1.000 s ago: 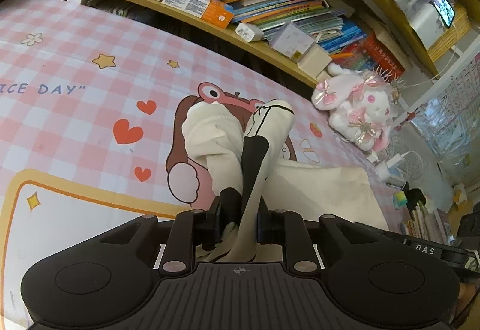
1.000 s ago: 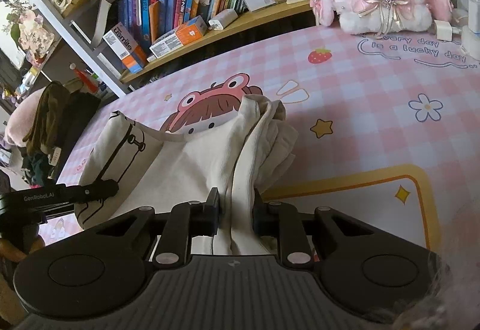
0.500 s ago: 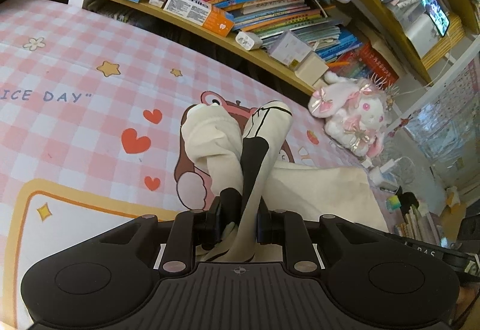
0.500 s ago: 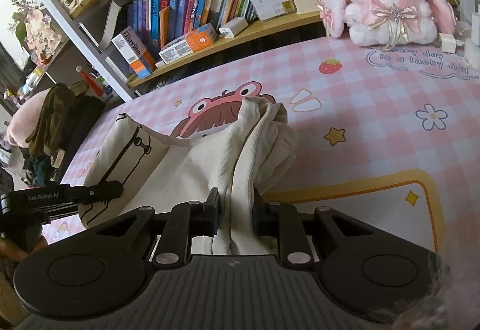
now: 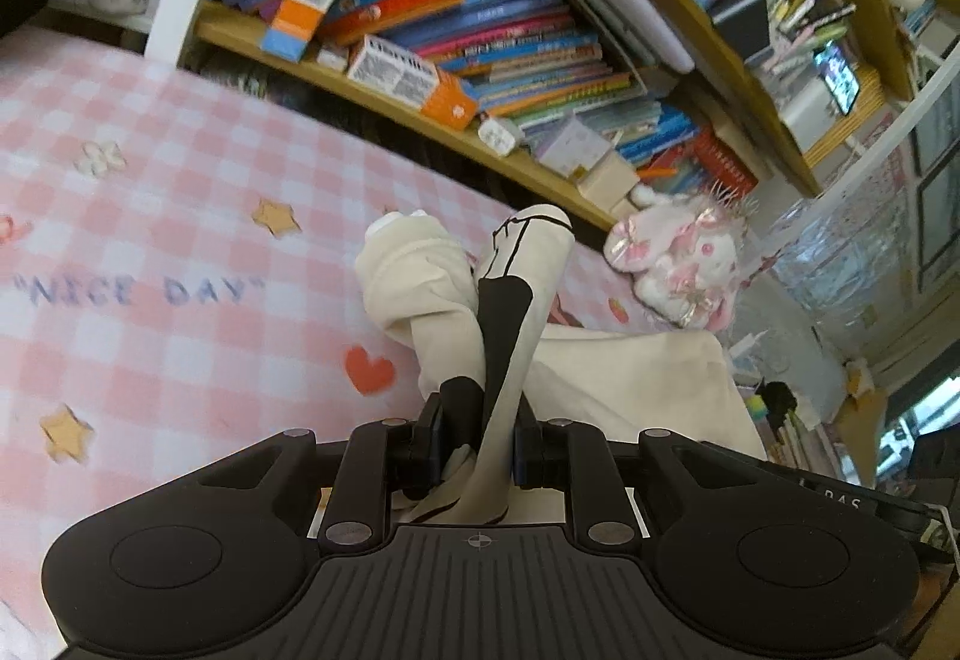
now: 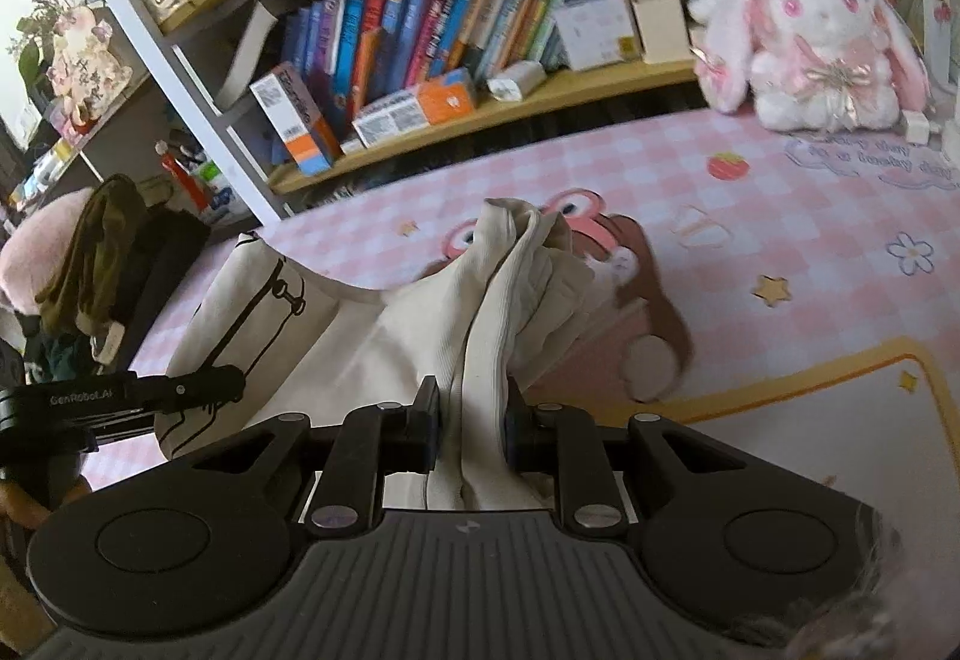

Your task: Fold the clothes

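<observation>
A cream garment with a black line print (image 5: 528, 264) (image 6: 420, 324) hangs stretched between my two grippers above the pink checked tabletop (image 5: 150, 240). My left gripper (image 5: 477, 441) is shut on a bunched edge that carries the black print. My right gripper (image 6: 470, 429) is shut on a ribbed cream edge. In the right wrist view the left gripper's black body (image 6: 120, 396) shows at the left beside the printed panel. The garment's far end droops in folds toward the table; how much of it rests there is hidden.
A low wooden shelf of books and boxes (image 5: 456, 60) (image 6: 432, 42) runs along the table's far side. A pink and white plush rabbit (image 6: 810, 42) (image 5: 678, 264) sits at the far right. Dark clothes (image 6: 102, 252) are piled off the table's left edge.
Both grippers have risen and tipped up, lifting the garment with them. The table looks farther below, and more of the shelf fills both views. The grips are unchanged.
</observation>
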A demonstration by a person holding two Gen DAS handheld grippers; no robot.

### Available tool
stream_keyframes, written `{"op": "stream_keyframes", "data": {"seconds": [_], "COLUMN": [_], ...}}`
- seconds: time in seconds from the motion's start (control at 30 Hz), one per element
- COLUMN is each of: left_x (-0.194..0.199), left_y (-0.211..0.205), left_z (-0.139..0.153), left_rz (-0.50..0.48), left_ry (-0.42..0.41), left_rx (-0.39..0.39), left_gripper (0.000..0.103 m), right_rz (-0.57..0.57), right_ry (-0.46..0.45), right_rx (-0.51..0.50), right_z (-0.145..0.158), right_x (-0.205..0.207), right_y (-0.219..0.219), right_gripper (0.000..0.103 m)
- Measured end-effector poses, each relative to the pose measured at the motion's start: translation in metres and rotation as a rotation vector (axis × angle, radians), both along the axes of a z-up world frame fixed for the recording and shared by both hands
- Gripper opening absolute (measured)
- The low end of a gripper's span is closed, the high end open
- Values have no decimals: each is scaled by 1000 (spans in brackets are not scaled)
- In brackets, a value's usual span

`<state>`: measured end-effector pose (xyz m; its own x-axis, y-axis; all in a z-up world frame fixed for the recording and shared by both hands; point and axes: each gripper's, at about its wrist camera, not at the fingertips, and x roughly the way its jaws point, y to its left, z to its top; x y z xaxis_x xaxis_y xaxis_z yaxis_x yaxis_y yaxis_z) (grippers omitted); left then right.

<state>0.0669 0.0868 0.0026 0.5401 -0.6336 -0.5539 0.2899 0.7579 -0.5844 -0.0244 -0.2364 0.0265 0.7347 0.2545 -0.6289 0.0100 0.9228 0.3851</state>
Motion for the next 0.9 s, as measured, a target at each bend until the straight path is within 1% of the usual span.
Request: {"op": "stream_keyframes", "data": {"seconds": [0.2,0.4,0.47,0.67,0.77,0.9], "left_x": [18,40,50,93,120,158], "left_y": [33,53,58,60,57,48], "left_z": [6,12,13,0,-9,-16], "left_rz": [-30,-20,-13,19,42,54], "left_ry": [-23,-49,-51,-25,-10,-11], "left_rx": [-24,-48,-57,-60,-60,-36], "left_gripper": [19,19,19,19,19,19], "right_rz": [-33,-41,-34,-12,6,20], "right_ry": [-43,-64,-66,-72,-70,-79], "right_rx": [-15,-33,-38,-53,-65,-72], "right_z": [9,16,17,20,14,6], "right_x": [7,24,38,78,107,148], "right_y": [40,66,68,73,69,64], "right_gripper": [18,18,18,18,18,18]}}
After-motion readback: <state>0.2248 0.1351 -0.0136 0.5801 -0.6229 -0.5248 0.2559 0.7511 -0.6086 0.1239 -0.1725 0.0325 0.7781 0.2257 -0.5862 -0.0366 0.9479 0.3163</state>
